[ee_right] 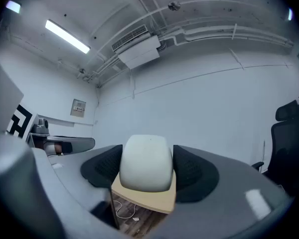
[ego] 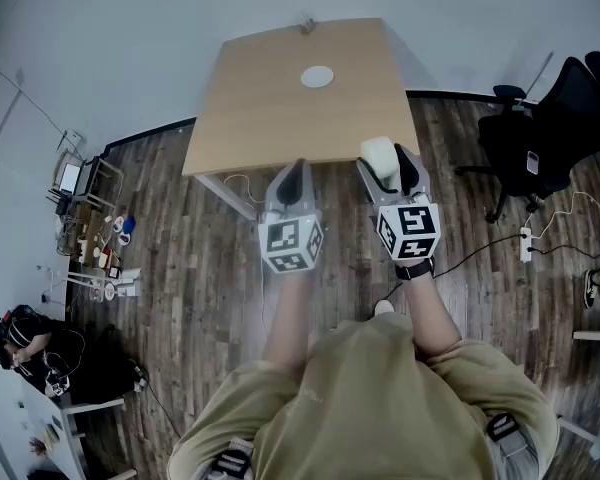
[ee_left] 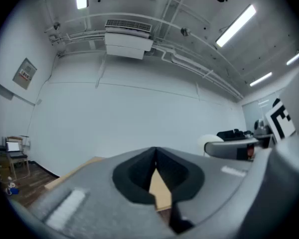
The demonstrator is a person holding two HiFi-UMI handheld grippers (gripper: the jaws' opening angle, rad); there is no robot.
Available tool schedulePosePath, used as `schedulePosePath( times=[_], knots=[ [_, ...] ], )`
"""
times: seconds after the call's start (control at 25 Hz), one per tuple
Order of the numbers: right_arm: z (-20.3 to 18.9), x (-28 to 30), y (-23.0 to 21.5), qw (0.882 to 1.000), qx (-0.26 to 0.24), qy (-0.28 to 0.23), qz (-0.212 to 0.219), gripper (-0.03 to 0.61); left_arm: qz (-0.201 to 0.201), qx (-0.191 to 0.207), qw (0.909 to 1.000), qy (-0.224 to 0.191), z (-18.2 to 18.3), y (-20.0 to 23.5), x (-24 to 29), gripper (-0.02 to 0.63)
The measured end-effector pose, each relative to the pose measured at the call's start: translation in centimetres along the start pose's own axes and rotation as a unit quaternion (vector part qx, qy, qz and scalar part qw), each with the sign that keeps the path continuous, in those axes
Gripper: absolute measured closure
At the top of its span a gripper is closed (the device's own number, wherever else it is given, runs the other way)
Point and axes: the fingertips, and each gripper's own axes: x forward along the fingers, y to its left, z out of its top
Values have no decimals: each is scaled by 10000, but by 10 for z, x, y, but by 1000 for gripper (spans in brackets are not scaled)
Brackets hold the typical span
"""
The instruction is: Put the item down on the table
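A rounded white item [ee_right: 145, 162] sits clamped between the black pads of my right gripper [ee_right: 146, 168]; in the head view the white item [ego: 378, 155] is held just over the near right edge of the wooden table [ego: 280, 108]. My left gripper [ego: 293, 181] hovers at the table's near edge, left of the right one, its jaws shut with nothing between them; the left gripper [ee_left: 155, 164] shows its pads meeting at the tips. The right gripper [ego: 390, 168] points toward the table. A white round disc [ego: 317, 76] lies far on the tabletop.
A black office chair [ego: 546, 133] stands to the right of the table. Cables and a power strip [ego: 526, 244] lie on the wood floor at right. At left are a small cluttered desk [ego: 80, 203] and a seated person [ego: 25, 343].
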Motion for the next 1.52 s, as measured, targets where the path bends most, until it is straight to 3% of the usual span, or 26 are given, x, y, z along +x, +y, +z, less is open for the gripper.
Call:
schedulePosePath(
  times=[0.32, 0.56, 0.88, 1.12, 1.52],
  knots=[
    [3, -3, -36, 9998, -9, -52, 202, 256, 240, -1, 9997, 24, -6, -29, 24, 612],
    [-13, -1, -69, 9990, 274, 13, 358, 256, 516, 29, 9985, 189, -29, -48, 31, 611],
    [-20, 23, -85, 9973, 400, 70, 614, 256, 828, -2, 9961, 301, -37, -35, 54, 612],
    [-35, 57, -102, 9968, 458, 237, 617, 256, 775, -81, 9960, 429, -50, -18, 95, 612],
    [-43, 145, -141, 9983, 433, 323, 228, 256, 198, -173, 9993, 280, -56, 12, 193, 611]
  ],
)
